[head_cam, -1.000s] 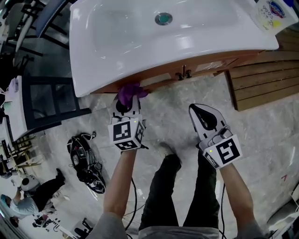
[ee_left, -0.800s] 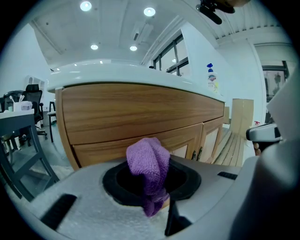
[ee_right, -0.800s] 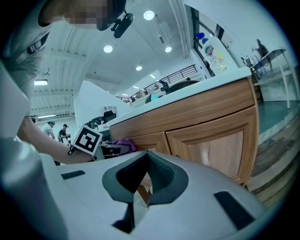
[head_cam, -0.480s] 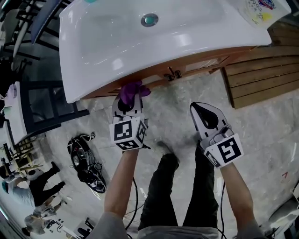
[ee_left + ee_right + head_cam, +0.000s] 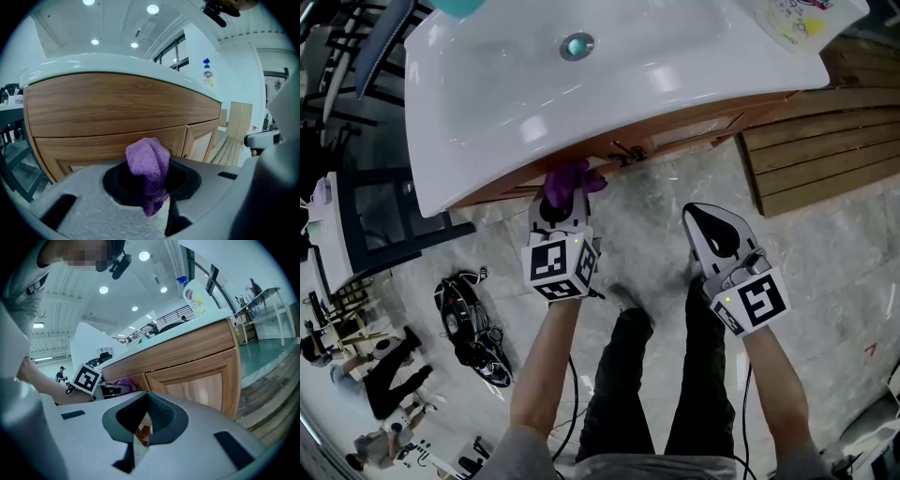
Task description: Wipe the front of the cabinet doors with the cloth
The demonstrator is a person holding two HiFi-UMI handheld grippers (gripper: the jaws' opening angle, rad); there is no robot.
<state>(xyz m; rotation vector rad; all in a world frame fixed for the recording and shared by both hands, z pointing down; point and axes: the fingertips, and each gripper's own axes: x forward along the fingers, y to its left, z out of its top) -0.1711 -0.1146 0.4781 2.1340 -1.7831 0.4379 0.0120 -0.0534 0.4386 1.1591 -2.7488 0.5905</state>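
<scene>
Currently holding the purple cloth [image 5: 147,161] in the left gripper [image 5: 152,197], jaws clamped on its lower end, bunched top sticking out past the tips. Pointing it at the wooden cabinet doors [image 5: 112,143], high on the left-hand door, just below the overhang of the white basin [image 5: 487,112]. Can't confirm actual contact between cloth and wood from either view. Reading the head view: cloth right at the cabinet's top edge, just left of the dark door handles [image 5: 625,153]. Holding the right gripper [image 5: 712,225] lower and to the right, jaws together with nothing between them, facing the right-hand door and apart from it. Also seeing a white bottle [image 5: 792,21] on the right end of the basin top, and wooden planks [image 5: 811,155] beside the cabinet on the right.
</scene>
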